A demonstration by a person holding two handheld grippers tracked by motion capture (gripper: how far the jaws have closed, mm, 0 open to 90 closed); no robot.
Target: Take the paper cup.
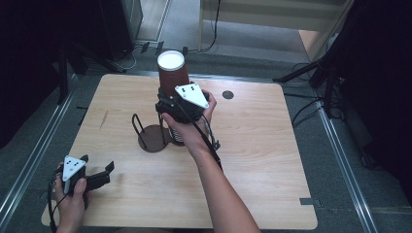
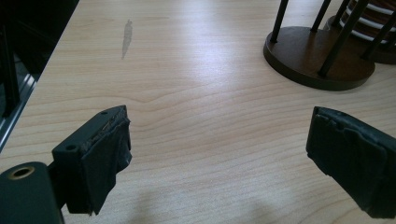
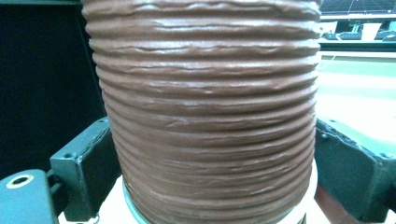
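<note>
High view first: your wooden table (image 1: 252, 160) carries everything, a pale rounded slab with a small dark round spot (image 1: 228, 94) near its far edge. Next in size comes the brown paper cup (image 1: 173, 73), a tall ribbed sleeve of horizontal ridges with a white rim and white inside; nothing can be seen in it, and it stands upright at the top of a stack of like cups (image 1: 176, 134), whose brown and white banded rims show below your hand. That stack sits just beside a dark round stand (image 1: 154, 138) with thin upright wire rods, right of its disc. Your right gripper (image 1: 180, 103) is clamped on the top cup, one black jaw pressed to each side of the ribbed wall, as the right gripper view shows with the cup (image 3: 205, 112) wedged between both pads. Your left gripper (image 1: 99, 174) rests low at the near left corner of the table, well apart from the stand, its jaws spread wide with bare wood between them.
</note>
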